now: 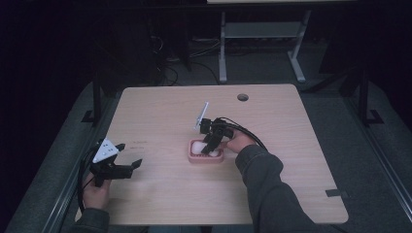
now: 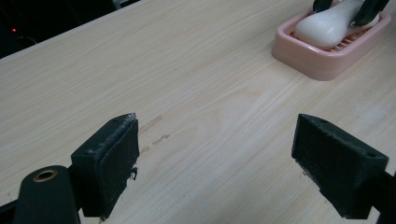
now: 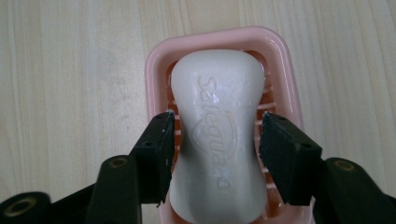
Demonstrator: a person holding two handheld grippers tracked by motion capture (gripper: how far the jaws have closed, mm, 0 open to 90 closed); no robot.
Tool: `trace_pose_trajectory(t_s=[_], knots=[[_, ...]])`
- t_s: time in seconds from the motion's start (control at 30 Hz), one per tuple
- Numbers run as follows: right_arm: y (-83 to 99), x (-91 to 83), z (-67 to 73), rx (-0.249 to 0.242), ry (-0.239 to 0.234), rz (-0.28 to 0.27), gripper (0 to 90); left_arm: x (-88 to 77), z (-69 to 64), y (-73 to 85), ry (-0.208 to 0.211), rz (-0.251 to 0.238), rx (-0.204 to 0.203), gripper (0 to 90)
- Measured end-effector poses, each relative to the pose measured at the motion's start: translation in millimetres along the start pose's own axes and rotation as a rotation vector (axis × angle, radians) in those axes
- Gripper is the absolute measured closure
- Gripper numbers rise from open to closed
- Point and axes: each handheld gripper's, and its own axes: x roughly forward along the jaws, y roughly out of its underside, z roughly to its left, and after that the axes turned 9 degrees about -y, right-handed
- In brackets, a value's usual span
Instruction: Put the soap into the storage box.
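The right gripper (image 3: pixel 215 154) straddles the narrow waist of the white soap bar (image 3: pixel 217 135) lying in the pink soap dish (image 3: pixel 154 60), jaws just beside but seemingly not clamping it, while the left gripper (image 2: pixel 215 158) hovers wide open, idle, well apart over the table (image 2: pixel 187 70).

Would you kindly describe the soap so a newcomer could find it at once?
On the wooden table, find the pink soap dish near the middle. The white bar of soap lies in it, pinched at its waist, between the right gripper fingers.
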Motion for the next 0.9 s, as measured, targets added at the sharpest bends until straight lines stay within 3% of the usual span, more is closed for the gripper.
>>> trace_pose_trajectory(t_s=[0.13,0.47,0.9], knots=[[3.1,-3.9,0.2,0.025,0.003,-0.007,39.9,0.0,-0.2,0.1,0.001,0.001,0.001,14.5],[21.3,-21.8,2.9,0.056,0.031,-0.097,36.4,-0.1,-0.9,-0.2,0.002,0.01,0.006,14.5],[30.9,-35.2,7.5,0.074,0.054,-0.133,33.2,-0.2,-1.5,-0.3,0.004,0.007,0.009,14.5]])
